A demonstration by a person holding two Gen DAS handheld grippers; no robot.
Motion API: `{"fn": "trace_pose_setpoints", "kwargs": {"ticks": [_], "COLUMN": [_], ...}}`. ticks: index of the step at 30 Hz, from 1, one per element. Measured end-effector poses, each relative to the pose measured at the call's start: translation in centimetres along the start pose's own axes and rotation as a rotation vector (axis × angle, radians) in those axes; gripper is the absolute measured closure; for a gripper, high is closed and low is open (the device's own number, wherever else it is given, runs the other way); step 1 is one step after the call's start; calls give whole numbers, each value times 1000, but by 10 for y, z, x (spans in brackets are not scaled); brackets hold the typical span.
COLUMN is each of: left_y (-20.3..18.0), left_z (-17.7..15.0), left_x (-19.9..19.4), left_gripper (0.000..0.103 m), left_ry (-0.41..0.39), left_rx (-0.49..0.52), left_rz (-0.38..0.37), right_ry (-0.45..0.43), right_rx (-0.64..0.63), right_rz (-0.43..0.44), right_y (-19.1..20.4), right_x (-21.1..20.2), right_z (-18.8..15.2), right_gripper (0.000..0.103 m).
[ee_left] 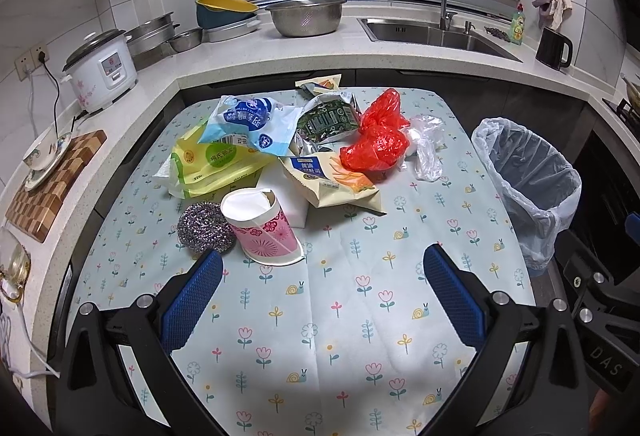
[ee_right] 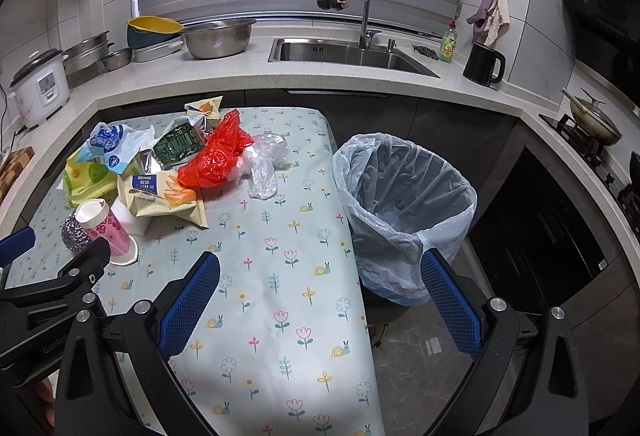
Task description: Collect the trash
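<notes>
Both tools hang above the flowered tablecloth (ee_left: 320, 316) with nothing in them: the left gripper (ee_left: 322, 290) has its jaws spread wide, and the right gripper (ee_right: 320, 292) is spread just as wide.

The trash lies in one heap ahead of the left jaws. Nearest, just beyond the left jaw's tip, are the pink paper cup (ee_left: 262, 226) on its side and the steel scourer (ee_left: 204, 230) touching it. Farther ahead sit the yellow-green wipes pack (ee_left: 212, 165), the blue-and-white bag (ee_left: 250, 123), the bread wrapper (ee_left: 332, 179), the red plastic bag (ee_left: 378, 137) and the clear plastic bag (ee_left: 426, 147).

The lined trash bin (ee_right: 404, 203) stands off the table's edge, ahead of the right jaws and partly behind the right one.

The first pick is not yet begun. The cup looks the sensible start for the left tool — close, light, free of the pile. Close on its wall gently, since it crushes easily. The right tool, I judge, suits the loose bags on its side of the heap — pinch a gathered fold, not a single layer, and lift clear before swinging toward the bin.
</notes>
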State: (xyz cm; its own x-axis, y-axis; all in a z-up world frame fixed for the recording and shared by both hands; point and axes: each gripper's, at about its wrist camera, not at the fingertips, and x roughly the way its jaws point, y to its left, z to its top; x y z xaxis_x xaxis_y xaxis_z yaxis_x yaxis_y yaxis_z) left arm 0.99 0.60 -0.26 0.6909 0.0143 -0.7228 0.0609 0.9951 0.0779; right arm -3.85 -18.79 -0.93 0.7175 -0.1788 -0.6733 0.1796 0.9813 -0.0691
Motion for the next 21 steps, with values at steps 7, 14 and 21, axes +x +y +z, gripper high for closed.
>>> {"fn": "trace_pose_setpoints", "kwargs": {"ticks": [7, 14, 21], "left_y": [0, 0, -1], "left_z": [-1, 0, 1], "left_x": [0, 0, -1], "left_gripper": [7, 7, 7], "left_ry": [1, 1, 1], "left_rx": [-1, -2, -2], "left_rz": [-2, -2, -4], "right_ry": [1, -1, -1], "right_rx": [-1, -3, -3], "right_rz": [1, -4, -4], "right_y": [0, 0, -1], "right_x": [1, -4, -5], "right_z": [-1, 1, 2], "right_gripper": [7, 7, 7]}}
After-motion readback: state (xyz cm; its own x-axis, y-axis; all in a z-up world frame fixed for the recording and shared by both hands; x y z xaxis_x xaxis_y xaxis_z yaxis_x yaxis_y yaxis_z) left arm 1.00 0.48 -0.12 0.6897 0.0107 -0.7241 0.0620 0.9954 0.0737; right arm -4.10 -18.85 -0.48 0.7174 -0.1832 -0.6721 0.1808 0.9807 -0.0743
